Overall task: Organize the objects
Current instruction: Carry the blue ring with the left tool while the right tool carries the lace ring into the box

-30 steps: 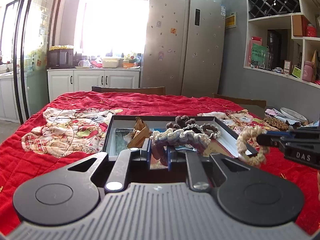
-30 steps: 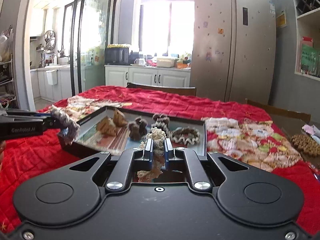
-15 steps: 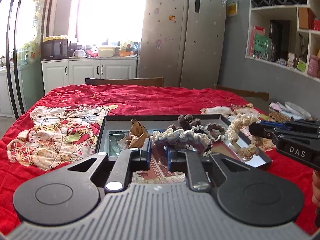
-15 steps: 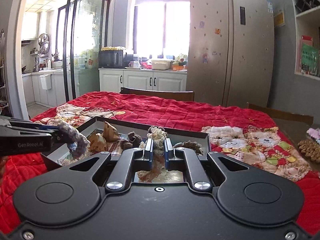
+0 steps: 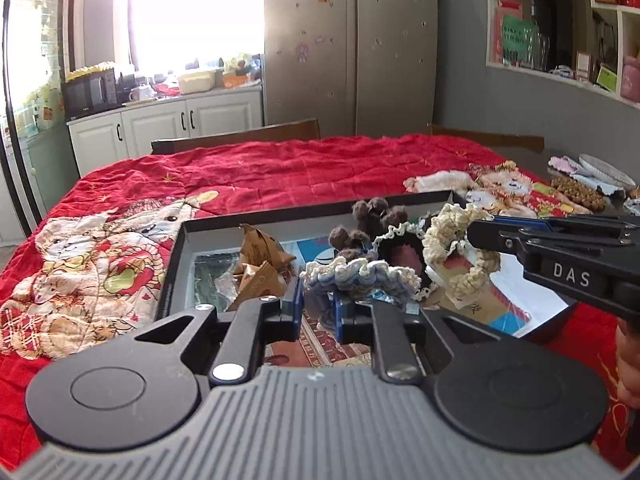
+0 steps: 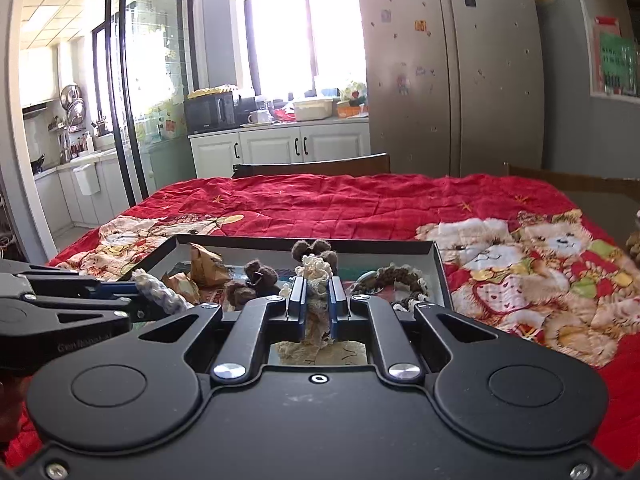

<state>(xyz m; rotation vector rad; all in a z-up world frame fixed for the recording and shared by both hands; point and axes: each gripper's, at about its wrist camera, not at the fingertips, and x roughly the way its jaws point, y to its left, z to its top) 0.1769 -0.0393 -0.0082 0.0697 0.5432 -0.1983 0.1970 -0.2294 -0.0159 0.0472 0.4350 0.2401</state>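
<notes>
Clamped on a blue-grey scrunchie [image 5: 358,276], the left gripper [image 5: 318,306] hung over the near edge of the dark shallow tray [image 5: 176,256], its jaws pinching one bunched part of the fabric ring while the rest frilled out toward two o'clock. At three o'clock in that view the right gripper [image 5: 476,236] reached in over the tray, likewise clenched on a cream lace scrunchie [image 5: 460,256] that dangled as a loose loop from its fingertips.

Seen from the right wrist, the cream scrunchie [image 6: 316,280] stood pinched between the blue pads [image 6: 298,300], and the left gripper's load showed at nine o'clock. Inside the tray lay brown pompom hair ties [image 5: 372,216], a dark lace-edged scrunchie [image 5: 400,252] and folded brown paper packets [image 5: 260,268]; from this low angle I could not tell whether the held scrunchies touched anything beneath them.

Both scrunchies looked very light, soft and springy, so they should sag and swing rather than hold shape, and the lace could snag on a pad or on a neighbour when let go. A pinch across the gathered band, as here, seemed the sound hold; gripping only a frill would likely let it slip. The tray rested on a red quilted cloth [image 5: 280,168].
</notes>
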